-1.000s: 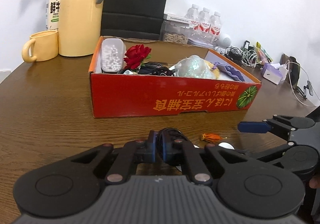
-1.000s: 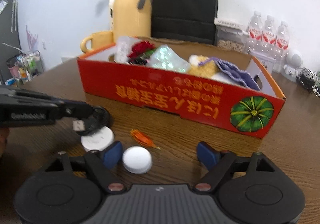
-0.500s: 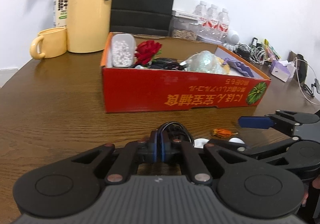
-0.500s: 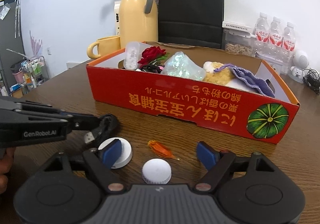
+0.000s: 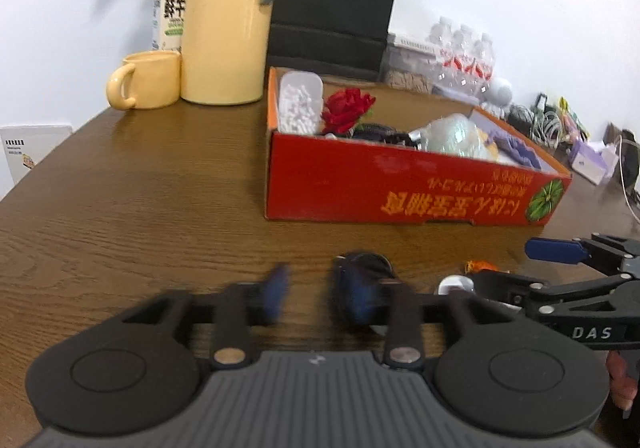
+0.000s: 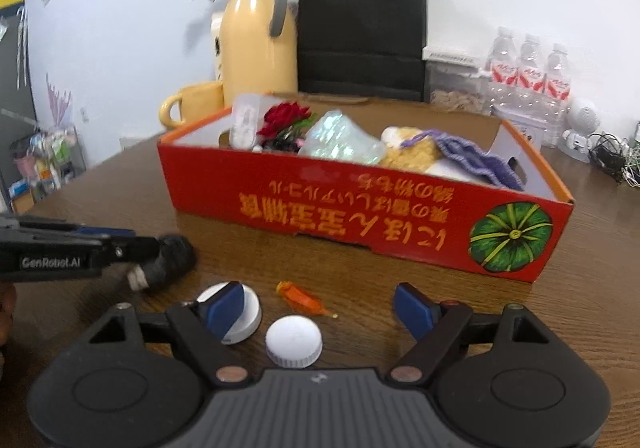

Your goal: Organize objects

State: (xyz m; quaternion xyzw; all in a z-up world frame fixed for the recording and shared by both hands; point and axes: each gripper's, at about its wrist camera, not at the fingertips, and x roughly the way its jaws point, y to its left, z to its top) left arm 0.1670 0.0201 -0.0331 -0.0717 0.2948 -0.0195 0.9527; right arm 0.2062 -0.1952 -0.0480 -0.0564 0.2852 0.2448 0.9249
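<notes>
A coiled black cable [image 5: 370,262] with a silver plug [image 6: 137,280] rests on the brown table [image 5: 140,208], just at my left gripper's right finger. The jaws of my left gripper [image 5: 316,298] are opening, blurred, and no pad presses the cable [image 6: 174,258]. My right gripper [image 6: 320,308] stands open low over the table. A white bottle cap [image 6: 294,340] lies between its fingers. A white round lid [image 6: 244,314] sits behind its left finger. An orange wrapped sweet [image 6: 304,298] lies ahead. The red cardboard box [image 6: 360,224] holds several items.
A yellow thermos jug [image 5: 226,24] and a yellow mug [image 5: 148,80] stand behind the box on the left. A black paper bag [image 6: 360,28], water bottles [image 6: 528,72] and tangled cables [image 5: 548,124] line the back and right. A person's fingers [image 5: 622,380] show at the right edge.
My left gripper's jaws, shut on the black cable before, have parted and the cable now rests on the table. The left view has swung so the box sits further right. The right gripper stays open.
</notes>
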